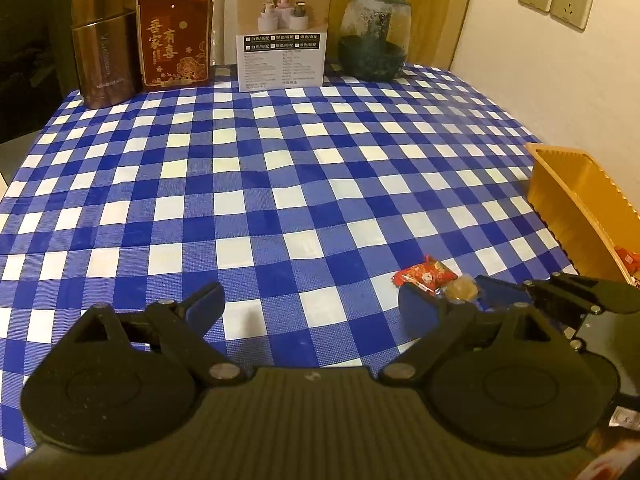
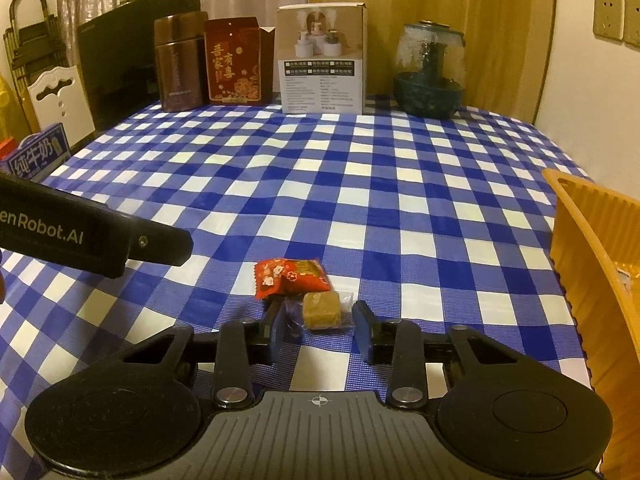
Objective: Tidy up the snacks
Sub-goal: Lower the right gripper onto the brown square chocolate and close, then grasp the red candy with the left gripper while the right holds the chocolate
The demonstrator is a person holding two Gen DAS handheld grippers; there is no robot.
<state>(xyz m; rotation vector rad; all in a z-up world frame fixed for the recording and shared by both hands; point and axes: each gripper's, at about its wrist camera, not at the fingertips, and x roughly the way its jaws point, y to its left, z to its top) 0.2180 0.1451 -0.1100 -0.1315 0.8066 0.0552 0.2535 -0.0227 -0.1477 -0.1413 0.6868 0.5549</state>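
Brown snack sits between the right tongs, unpinched.

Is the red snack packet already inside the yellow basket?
No, the red snack packet lies on the checked tablecloth, left of the yellow basket.

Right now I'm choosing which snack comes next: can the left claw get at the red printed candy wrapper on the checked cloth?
Probably yes: the left claw stands open and empty, and the red printed candy wrapper lies uncovered, though the right claw sits close beside it around the clear-wrapped brown candy.
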